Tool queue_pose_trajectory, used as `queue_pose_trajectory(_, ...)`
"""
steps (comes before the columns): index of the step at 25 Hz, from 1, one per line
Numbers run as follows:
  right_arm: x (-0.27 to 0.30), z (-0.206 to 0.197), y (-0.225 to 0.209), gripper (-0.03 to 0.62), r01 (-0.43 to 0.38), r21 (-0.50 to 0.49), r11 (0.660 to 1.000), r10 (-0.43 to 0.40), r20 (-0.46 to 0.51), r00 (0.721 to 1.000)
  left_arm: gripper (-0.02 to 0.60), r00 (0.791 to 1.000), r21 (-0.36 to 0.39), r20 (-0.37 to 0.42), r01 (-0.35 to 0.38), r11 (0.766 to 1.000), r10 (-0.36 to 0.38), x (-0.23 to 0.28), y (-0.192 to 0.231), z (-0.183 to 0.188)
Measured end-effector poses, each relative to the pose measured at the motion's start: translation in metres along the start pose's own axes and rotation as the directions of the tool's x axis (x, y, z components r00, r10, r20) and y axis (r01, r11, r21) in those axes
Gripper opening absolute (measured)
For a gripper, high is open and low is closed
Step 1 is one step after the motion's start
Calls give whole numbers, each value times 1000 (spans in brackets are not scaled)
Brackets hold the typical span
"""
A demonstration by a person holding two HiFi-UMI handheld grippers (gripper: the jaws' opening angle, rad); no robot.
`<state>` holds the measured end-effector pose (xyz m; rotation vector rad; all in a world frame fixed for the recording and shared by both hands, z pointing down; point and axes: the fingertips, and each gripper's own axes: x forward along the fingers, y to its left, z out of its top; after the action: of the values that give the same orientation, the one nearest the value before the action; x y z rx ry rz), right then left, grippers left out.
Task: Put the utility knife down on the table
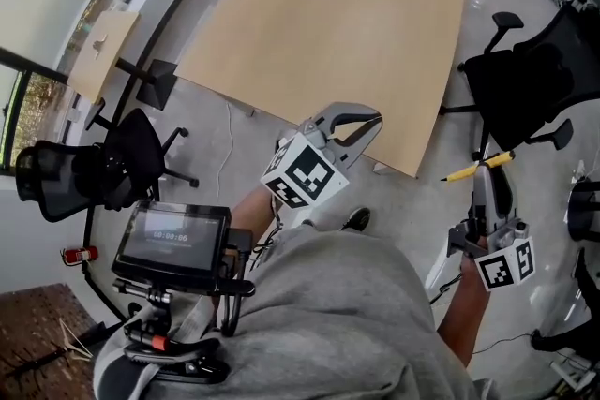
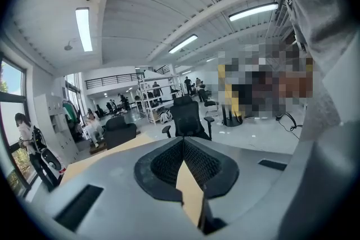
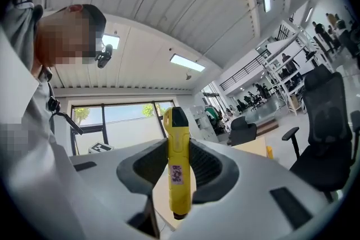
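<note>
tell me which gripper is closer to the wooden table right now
Left. The left gripper hangs at the table near edge, jaw tips overlapping the wood in the head view. The right gripper, clamped on the utility knife, is off past that edge's right corner, over floor.

The person is wearing a loose grey top (image 1: 347, 323) and a black shoe (image 1: 356, 219). The left hand-held gripper (image 1: 373, 119) and the right hand-held gripper (image 1: 486, 173) are showing pale grey, curved shells, with black ribbed pads (image 2: 164, 163) lining the inner faces of the jaws. Each is carrying a white cube (image 1: 305, 173) printed with black square markers.
</note>
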<state>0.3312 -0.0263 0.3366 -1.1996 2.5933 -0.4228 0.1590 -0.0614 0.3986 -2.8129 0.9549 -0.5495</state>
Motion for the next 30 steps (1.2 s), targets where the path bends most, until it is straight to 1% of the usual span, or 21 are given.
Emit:
queue_pose_trajectory(4,8,10,-28,118,-13,5,1000,13,-7,1000,6,1000,1,-7,-11,1000,11,25,8,11)
queue_pose_trajectory(9,19,18,-61,118,-13,24,1000,14,-14,1000,6,1000,-6,-29,-5,1000,5,53,16,16)
queue_pose_trajectory(12,29,15,-80,118,-9,32,999,10,-19,1000,6,999,-12,-35,2,1000,-2,71,24,12)
queue_pose_trajectory(15,43,10,-81,118,6,29,1000,-6,-23,1000,6,999,-20,-37,19,1000,-20,71,35,2)
queue_pose_trajectory(19,80,-3,-78,118,34,9,999,-33,-20,999,6,999,-24,-21,31,999,-31,64,73,-21)
queue_pose_trajectory(23,112,-1,-71,118,67,-21,998,-67,-4,998,6,1000,-38,3,20,999,-20,54,118,-34)
queue_pose_trajectory(27,154,-5,-50,118,100,-42,994,-100,8,995,6,1000,-66,15,7,998,-6,25,172,-55)
queue_pose_trajectory(30,183,-8,-44,118,117,-48,992,-116,20,993,6,1000,-87,12,-11,996,12,9,210,-71)
